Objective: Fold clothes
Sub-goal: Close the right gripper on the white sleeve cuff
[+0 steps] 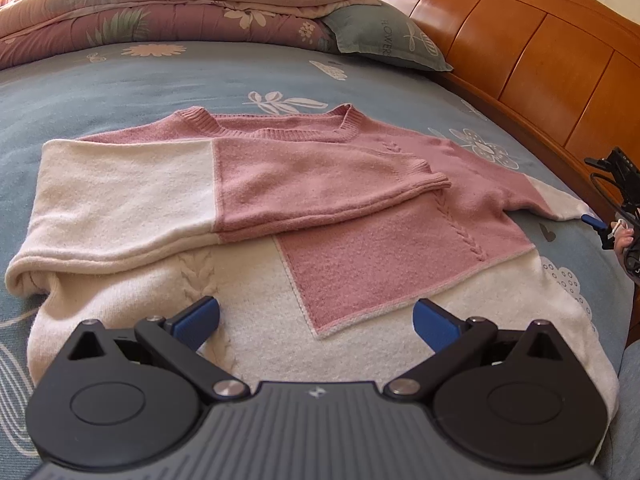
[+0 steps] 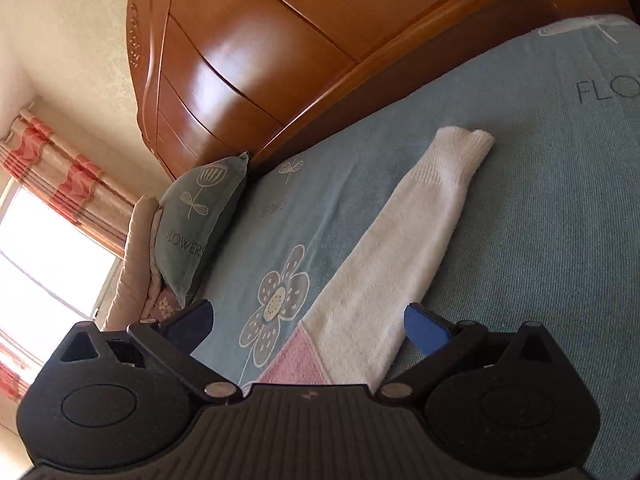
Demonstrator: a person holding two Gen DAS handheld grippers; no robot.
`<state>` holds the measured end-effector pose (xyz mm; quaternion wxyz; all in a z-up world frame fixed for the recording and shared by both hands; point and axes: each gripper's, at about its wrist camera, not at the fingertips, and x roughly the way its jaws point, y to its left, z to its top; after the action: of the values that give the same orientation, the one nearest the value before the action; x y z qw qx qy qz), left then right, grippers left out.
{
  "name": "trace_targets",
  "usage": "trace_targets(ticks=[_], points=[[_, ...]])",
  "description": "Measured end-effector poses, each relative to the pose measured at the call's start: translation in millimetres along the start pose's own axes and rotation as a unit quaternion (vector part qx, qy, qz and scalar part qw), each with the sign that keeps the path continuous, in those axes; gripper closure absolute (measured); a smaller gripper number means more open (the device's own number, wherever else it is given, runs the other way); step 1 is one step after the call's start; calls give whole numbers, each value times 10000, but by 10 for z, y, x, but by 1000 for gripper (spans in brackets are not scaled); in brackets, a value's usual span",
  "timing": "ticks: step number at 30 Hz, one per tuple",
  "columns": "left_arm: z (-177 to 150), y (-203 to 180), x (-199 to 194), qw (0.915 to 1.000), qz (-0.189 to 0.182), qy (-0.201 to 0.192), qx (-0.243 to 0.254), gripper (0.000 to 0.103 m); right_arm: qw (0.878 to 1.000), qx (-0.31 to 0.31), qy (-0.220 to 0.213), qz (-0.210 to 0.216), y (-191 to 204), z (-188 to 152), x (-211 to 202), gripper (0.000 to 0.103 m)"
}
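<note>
1. A pink and white sweater [image 1: 320, 208] lies flat on a bed with a blue flower sheet [image 1: 120, 80].
2. The top part of the sweater is pink, and the bottom part is white.
3. One sleeve [image 1: 224, 196] is folded across the front of the sweater. It is white near the shoulder side and pink toward its cuff.
4. The other sleeve [image 2: 404, 248] lies stretched out to the side on the sheet. Its end is white, and the cuff points toward the wooden headboard [image 2: 260, 60].
5. The left gripper [image 1: 316, 322] hangs just above the white bottom part of the sweater. Its two blue fingers [image 1: 200, 320] are spread wide apart, and nothing is between them.
6. The right gripper [image 2: 308, 326] is over the stretched-out sleeve, close to where pink meets white. Its jaws are spread wide too, and it holds nothing.
7. In the left wrist view, the right gripper shows at the far right edge, next to the tip of the white sleeve. A bit of the person's hand [image 1: 625, 240] shows there.
8. A grey-blue pillow [image 2: 196, 228] with the word FLOWERS leans by the headboard.
9. A folded pink flower quilt [image 1: 160, 12] sits at the far end of the bed.
10. A window with pink striped curtains [image 2: 68, 176] lets in bright light.
</note>
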<state>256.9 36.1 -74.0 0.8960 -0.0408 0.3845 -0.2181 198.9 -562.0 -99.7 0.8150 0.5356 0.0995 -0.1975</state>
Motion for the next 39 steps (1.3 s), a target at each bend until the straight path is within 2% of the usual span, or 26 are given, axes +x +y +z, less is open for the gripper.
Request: trace_targets(ticks=[3,6,9,23,36,39], points=[[-9,-3,2,10000,13,-43,9,1,9991,391,160,74,-154,89,79,0],[-16,-10,3,10000,25,-69,35,1,9989,186,421,-81,-160,97,214,0],[-25,-16,5,9999,47,-101,60,1,9986,-140,491,-159,-85,52,264,0],[-44,-10,2,9999,34,-152,69,1,9990,-316,177,250,-100,162,470,0],[-52,-15,8,9997,56,-175,154,1,9912,-1316,92,117,76,131,733,0],[-47,-6,11,9997,43,-177,134,1,9909,-1344,94,75,90,101,720,0]])
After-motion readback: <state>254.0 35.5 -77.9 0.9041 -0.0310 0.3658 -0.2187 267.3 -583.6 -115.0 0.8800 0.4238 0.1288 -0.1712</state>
